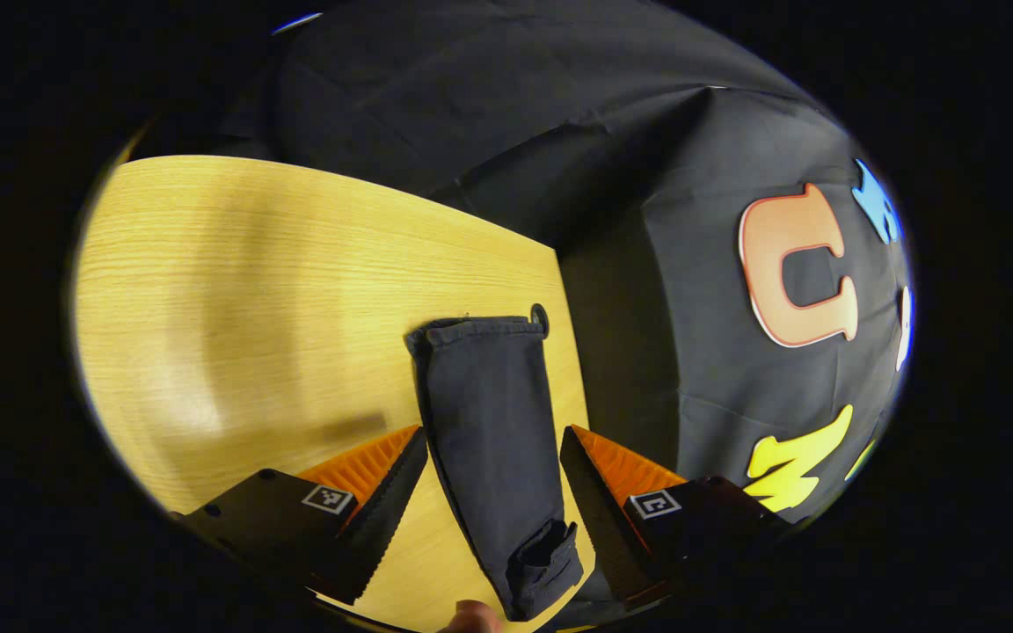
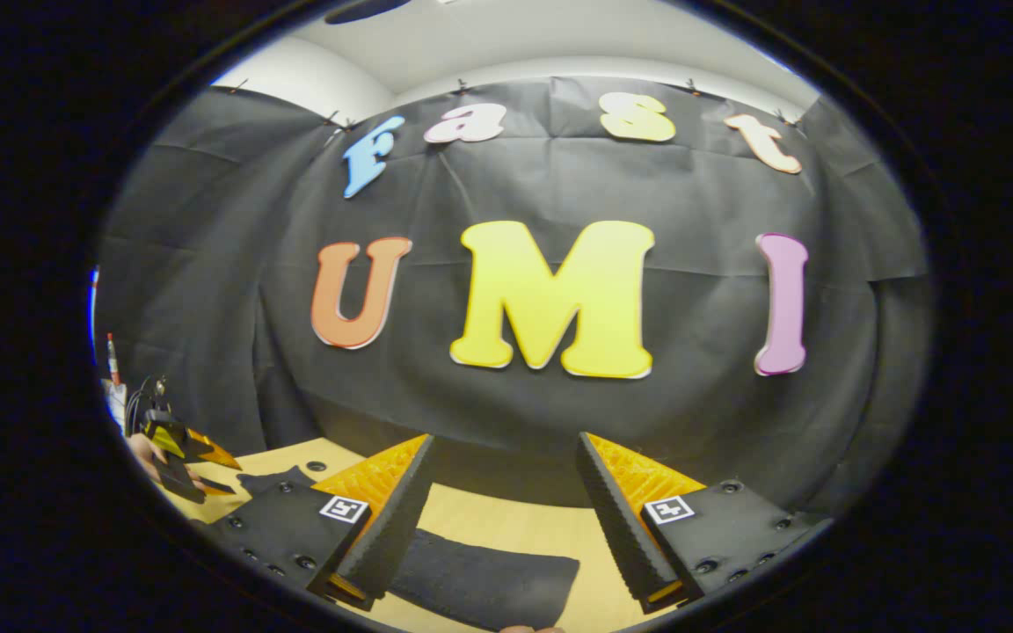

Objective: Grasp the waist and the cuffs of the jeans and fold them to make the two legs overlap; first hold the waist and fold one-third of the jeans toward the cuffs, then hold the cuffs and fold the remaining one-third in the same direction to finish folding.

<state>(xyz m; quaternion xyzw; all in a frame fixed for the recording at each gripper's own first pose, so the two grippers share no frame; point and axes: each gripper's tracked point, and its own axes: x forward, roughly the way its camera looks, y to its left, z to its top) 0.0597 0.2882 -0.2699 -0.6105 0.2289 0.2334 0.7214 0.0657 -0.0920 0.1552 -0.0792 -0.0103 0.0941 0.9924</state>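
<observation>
Spread wide at the bottom of the left gripper view, the left tongs hover over the dark denim jeans, gripping nothing. These jeans lie as a long narrow strip on the pale wood-grain worktop, close to its far edge, one hemmed end pointing away and a bunched end near the camera. In the right gripper view, the right tongs also stand apart, empty, above the worktop, with a part of the dark jeans lying flat just below them. Farther off at the left edge, the other gripper shows in a hand.
</observation>
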